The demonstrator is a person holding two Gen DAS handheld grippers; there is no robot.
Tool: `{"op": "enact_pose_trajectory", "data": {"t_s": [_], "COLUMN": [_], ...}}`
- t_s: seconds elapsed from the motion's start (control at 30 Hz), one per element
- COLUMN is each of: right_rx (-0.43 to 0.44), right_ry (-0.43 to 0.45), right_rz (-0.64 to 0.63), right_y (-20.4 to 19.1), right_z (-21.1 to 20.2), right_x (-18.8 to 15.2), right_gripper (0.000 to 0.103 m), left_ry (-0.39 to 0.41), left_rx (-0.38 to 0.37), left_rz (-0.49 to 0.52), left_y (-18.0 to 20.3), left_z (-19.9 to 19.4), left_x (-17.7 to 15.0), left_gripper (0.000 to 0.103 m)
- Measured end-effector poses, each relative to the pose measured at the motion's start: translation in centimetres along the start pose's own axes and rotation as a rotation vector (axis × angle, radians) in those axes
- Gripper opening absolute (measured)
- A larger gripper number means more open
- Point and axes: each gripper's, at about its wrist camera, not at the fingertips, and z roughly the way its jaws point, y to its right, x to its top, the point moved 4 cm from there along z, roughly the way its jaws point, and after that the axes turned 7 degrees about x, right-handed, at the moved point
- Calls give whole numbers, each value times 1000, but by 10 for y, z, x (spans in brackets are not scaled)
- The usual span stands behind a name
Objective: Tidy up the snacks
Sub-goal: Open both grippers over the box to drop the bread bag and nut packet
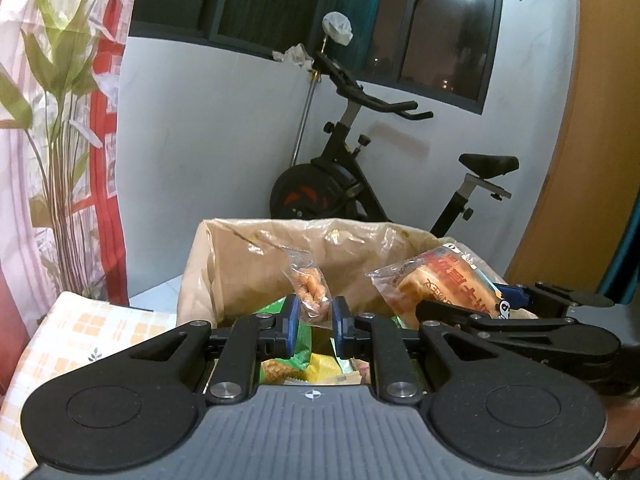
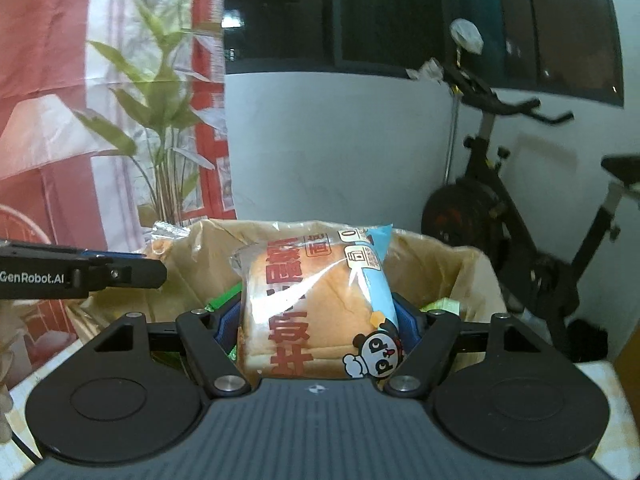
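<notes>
A cardboard box lined with clear plastic holds several snack packets. My left gripper is shut on a small clear packet of orange snacks and holds it over the box. My right gripper is shut on a bagged loaf of sliced bread with red lettering and a panda print, held above the same box. The bread and the right gripper also show at the right of the left wrist view. The left gripper shows at the left of the right wrist view.
An exercise bike stands behind the box against a white wall. A red and white curtain with a leaf print hangs at the left. A checked cloth covers the surface left of the box. A wooden door is at the right.
</notes>
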Motion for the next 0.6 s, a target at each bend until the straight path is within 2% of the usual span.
{"op": "enact_pose_trajectory", "data": {"t_s": [0.23, 0.3, 0.33, 0.6], "right_rx": [17, 12, 13, 63], "right_ry": [-8, -17, -20, 18], "right_rz": [80, 88, 94, 32], "right_y": [9, 10, 10, -4], "right_z": [-6, -8, -8, -31], "right_x": [-4, -6, -6, -6], "right_gripper": [76, 78, 79, 81], "left_ry": [-24, -26, -20, 6], "left_rx": [2, -1, 5, 24], "left_rz": [-3, -11, -12, 5], "left_y": [-2, -4, -5, -4], "left_z": [4, 3, 2, -11], "left_x": [-5, -6, -6, -10], "left_gripper": [21, 43, 46, 49]}}
